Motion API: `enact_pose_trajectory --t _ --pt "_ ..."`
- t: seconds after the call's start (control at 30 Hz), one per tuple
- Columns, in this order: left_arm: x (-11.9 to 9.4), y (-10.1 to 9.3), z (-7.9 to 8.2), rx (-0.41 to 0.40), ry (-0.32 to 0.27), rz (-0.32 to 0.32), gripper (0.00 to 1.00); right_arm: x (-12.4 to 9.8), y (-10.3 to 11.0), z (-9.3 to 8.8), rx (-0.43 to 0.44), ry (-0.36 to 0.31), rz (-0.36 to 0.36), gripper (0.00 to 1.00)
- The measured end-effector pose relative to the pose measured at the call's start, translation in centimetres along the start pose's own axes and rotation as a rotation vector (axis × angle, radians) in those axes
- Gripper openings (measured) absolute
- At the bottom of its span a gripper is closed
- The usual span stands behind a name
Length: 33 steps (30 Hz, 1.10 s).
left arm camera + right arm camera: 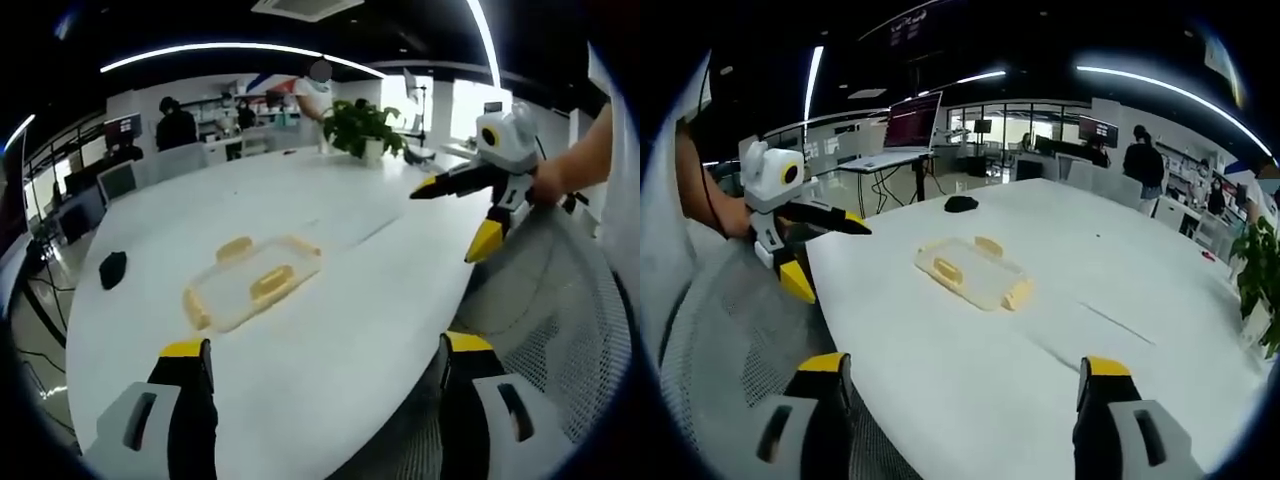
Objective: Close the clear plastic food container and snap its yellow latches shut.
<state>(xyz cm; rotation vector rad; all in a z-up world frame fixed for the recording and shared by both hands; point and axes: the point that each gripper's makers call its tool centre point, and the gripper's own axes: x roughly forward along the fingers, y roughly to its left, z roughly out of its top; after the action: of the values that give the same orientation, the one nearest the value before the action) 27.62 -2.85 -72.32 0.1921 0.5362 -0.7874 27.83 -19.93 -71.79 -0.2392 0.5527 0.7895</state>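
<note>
While both tools hang apart, the clear plastic food container with yellow latches (252, 282) (975, 270) lies ahead of them on the white oval table (330, 330) (970, 350). Left gripper (325, 362) (825, 250) and right gripper (965, 378) (455, 218) stand spread, gripping nothing. The left gripper view adds a green potted plant (362, 127); the right, apparently a laptop (910, 125).

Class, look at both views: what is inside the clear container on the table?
Nothing shows inside the container; the white table shows through its clear plastic. The yellow latches hide small parts of its edges.
</note>
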Motion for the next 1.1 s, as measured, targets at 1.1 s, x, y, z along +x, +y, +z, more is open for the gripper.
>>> enact_pose_trajectory --t 1.1 --pt "1.0 5.9 2.0 0.12 0.062 -0.06 0.66 3.5 -2.5 1.4 -0.226 0.156 0.153 0.6"
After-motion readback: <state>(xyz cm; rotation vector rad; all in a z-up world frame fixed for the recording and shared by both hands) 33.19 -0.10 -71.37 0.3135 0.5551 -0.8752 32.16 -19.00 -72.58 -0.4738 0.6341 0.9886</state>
